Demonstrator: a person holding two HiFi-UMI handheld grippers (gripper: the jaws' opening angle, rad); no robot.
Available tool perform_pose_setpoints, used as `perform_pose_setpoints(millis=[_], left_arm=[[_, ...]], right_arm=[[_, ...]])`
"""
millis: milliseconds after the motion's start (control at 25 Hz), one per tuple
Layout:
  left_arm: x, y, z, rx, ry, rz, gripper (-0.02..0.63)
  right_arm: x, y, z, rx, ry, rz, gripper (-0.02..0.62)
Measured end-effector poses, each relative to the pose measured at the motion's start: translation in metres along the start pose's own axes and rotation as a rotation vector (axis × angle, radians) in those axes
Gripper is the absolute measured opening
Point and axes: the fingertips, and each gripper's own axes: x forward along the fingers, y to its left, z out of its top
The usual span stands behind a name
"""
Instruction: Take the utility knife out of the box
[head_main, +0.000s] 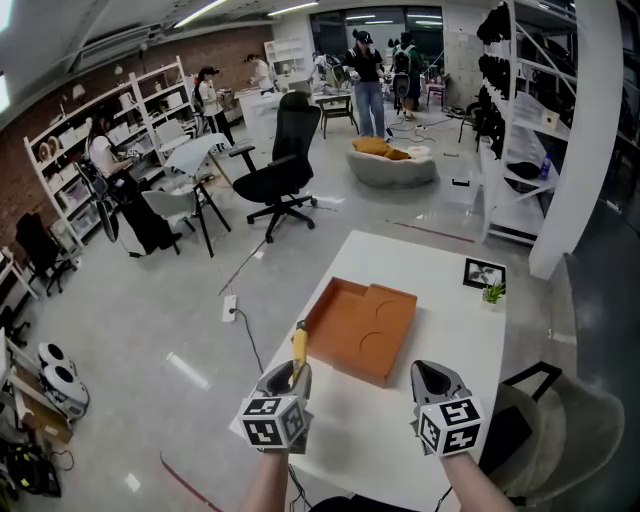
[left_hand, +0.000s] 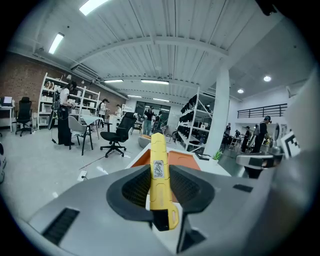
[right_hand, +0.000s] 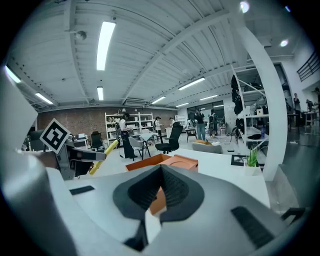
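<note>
Here, left gripper (head_main: 297, 372) angled slightly down, clamping utility knife (head_main: 299, 345).

Utility knife (head_main: 299, 349) (left_hand: 160, 172) (right_hand: 104, 156): slim yellow body, black near end, small printed label on top face. Clamped between jaws of left gripper (head_main: 297, 373), raised off table, yellow tip pointing far and slightly up, just beside box's near-left edge.

Box (head_main: 360, 328) (left_hand: 186, 158) (right_hand: 167, 162): orange, shallow, open-topped. Recessed section far left, raised panel with curved lines right. Lies flat, mid white table (head_main: 440, 300).
</note>
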Motion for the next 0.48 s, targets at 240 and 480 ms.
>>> perform_pose_setpoints(millis=[240,480], left_arm=[[-0.0008,0.0018,-0.0009,-0.006,0.000,0.002,0.114],[0.0057,0.0015,-0.0036,-0.025,0.001,-0.004,0.114]], right_arm=[[0.0001,0.0038,0.0001,-0.007,0.002,0.012,0.000],[0.0035,0.0014,-0.0042,-0.007,0.008,0.015,0.000]])
